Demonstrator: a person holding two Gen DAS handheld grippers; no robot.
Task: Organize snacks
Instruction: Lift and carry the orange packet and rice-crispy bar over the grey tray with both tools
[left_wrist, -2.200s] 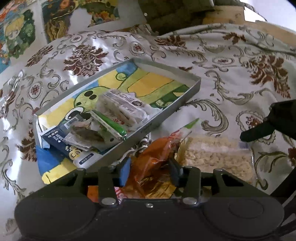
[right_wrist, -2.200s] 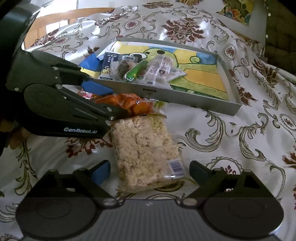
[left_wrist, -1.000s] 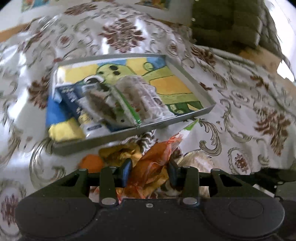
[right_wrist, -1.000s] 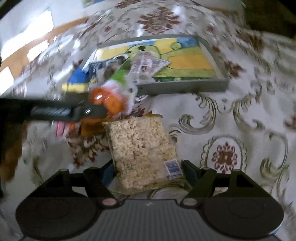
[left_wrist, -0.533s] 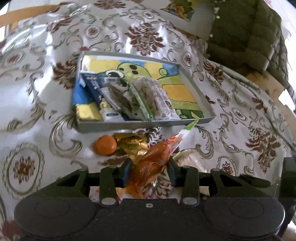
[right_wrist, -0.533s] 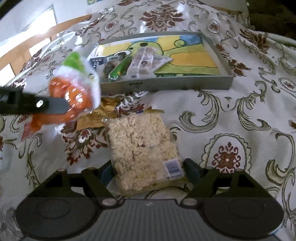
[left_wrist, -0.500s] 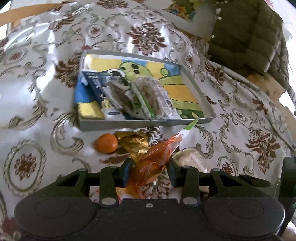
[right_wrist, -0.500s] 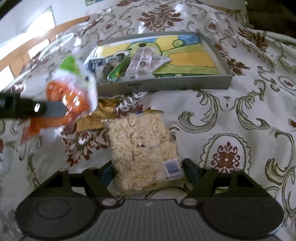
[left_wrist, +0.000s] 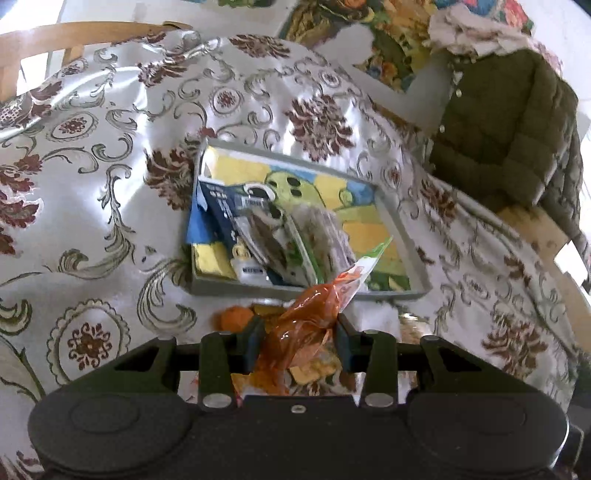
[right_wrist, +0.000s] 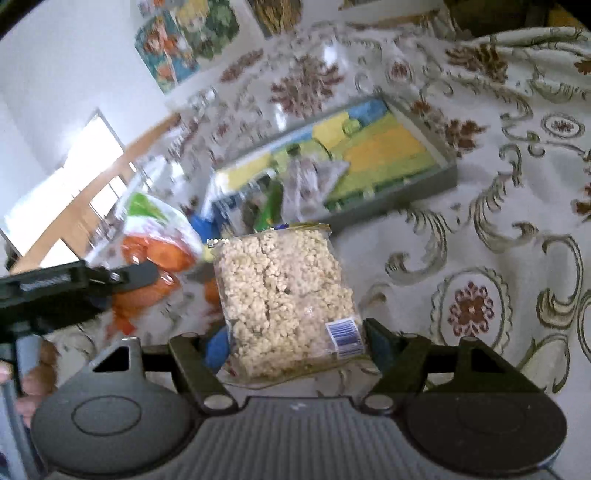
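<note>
The left claw (left_wrist: 297, 334) is clamped on an orange crinkly plastic snack bag (left_wrist: 306, 321) and the right claw (right_wrist: 293, 341) on a clear-wrapped puffed-rice cake block (right_wrist: 280, 291), both carried short of the shallow grey cartoon-lined tray (left_wrist: 306, 291), over whose near wall they must next be brought and released.

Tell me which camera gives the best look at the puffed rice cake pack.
The right wrist view: the puffed rice cake pack fills the middle of the frame, held between the right claw pads, barcode visible. In the left wrist view it is almost wholly hidden behind the left claw and its orange bag.
</note>
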